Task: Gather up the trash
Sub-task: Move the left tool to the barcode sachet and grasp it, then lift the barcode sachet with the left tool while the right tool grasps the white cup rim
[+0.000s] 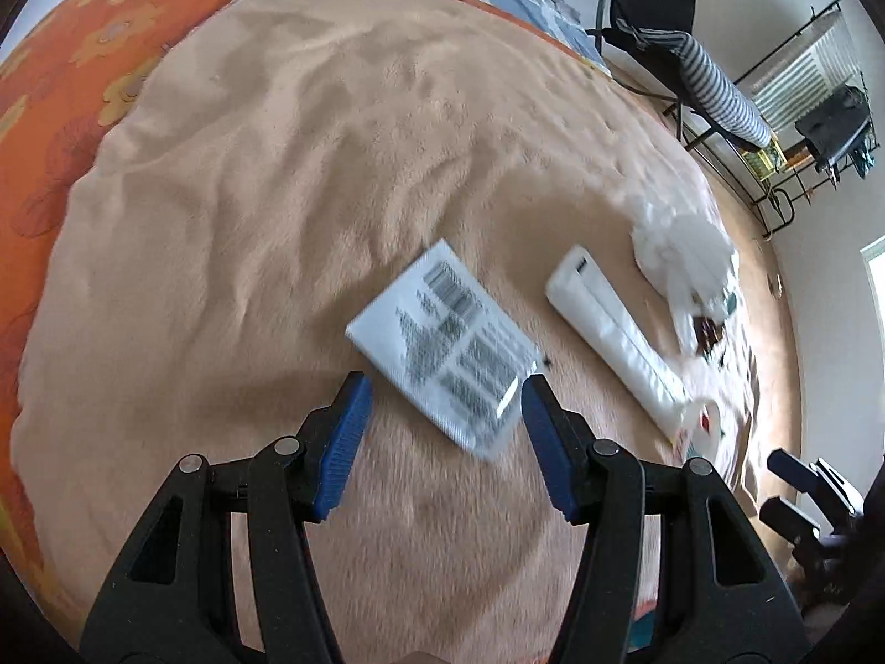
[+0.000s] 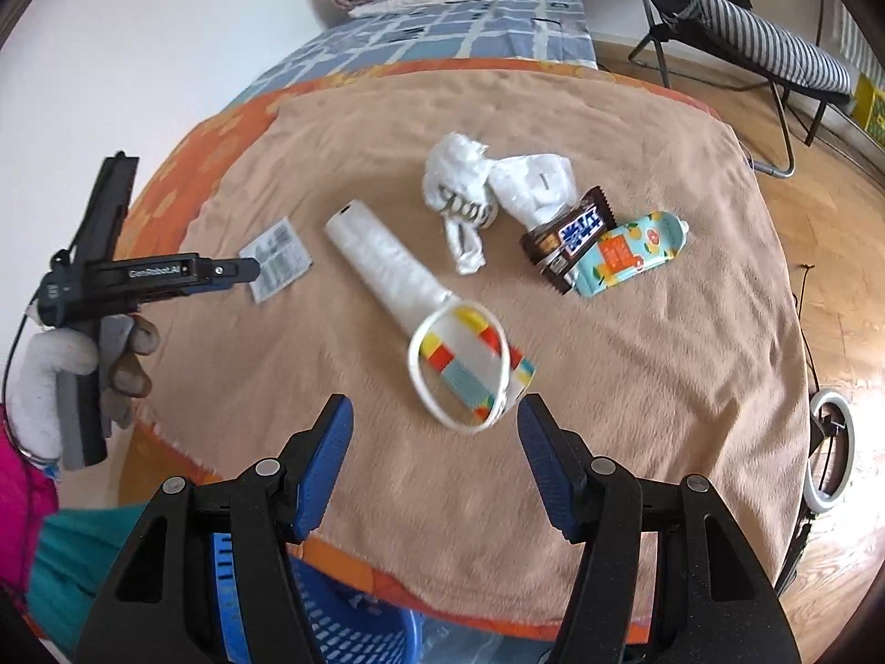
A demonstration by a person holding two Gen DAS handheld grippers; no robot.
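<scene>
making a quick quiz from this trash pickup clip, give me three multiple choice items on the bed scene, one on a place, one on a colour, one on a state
1. Where does the flat printed packet lie relative to the left claw?
A. just ahead of its tips on the blanket
B. inside the basket
C. on the striped chair

2. What colour is the slotted basket at the bed's near edge?
A. red
B. blue
C. white

3. What state is the right claw in?
A. shut on the chocolate bar
B. shut on the tissue
C. open and empty

Answers: 1 A, the packet sits on the tan blanket between and beyond the tips. 2 B, its plastic wall is blue. 3 C, both pads stand apart with only blanket between.
</scene>
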